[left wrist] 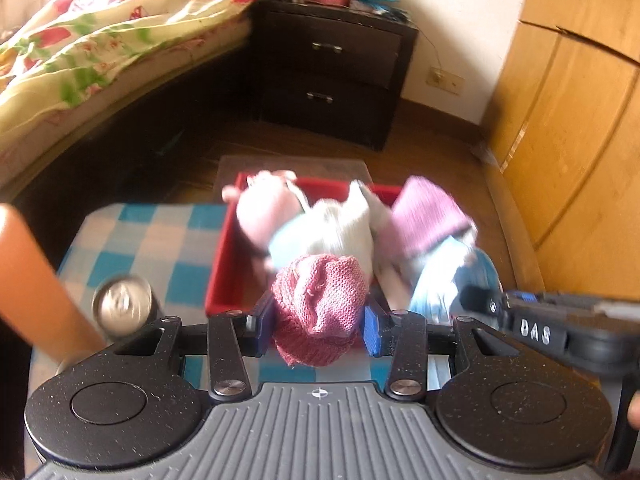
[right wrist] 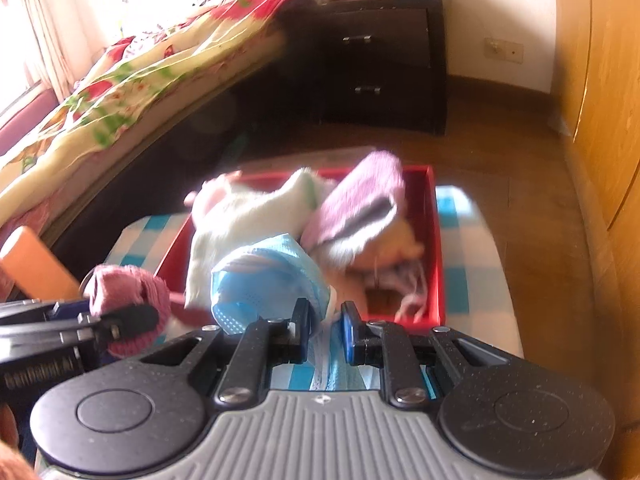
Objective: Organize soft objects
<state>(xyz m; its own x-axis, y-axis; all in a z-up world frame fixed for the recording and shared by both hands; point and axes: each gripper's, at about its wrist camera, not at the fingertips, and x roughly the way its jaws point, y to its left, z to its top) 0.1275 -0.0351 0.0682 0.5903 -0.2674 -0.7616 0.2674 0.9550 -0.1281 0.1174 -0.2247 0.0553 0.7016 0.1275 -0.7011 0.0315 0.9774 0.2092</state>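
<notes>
My left gripper (left wrist: 318, 320) is shut on a pink knitted piece (left wrist: 320, 292), which bulges up between the blue pads. Just behind it stands a red box (left wrist: 222, 264) heaped with soft things: a pink plush toy (left wrist: 264, 216), a white cloth (left wrist: 340, 232) and a purple knitted piece (left wrist: 428, 216). In the right wrist view my right gripper (right wrist: 326, 320) is shut on a light blue face mask (right wrist: 264, 280) at the near edge of the red box (right wrist: 434, 240). The left gripper (right wrist: 132, 320) shows at the left with the pink knit (right wrist: 128, 284). Both views are blurred.
The box sits on a blue-and-white checked cloth (left wrist: 160, 240) over a small table. A metal can (left wrist: 122, 304) and an orange object (left wrist: 36, 280) stand at the left. Beyond are a bed (left wrist: 100, 48), a dark nightstand (left wrist: 332, 72) and a wooden wardrobe (left wrist: 568, 120).
</notes>
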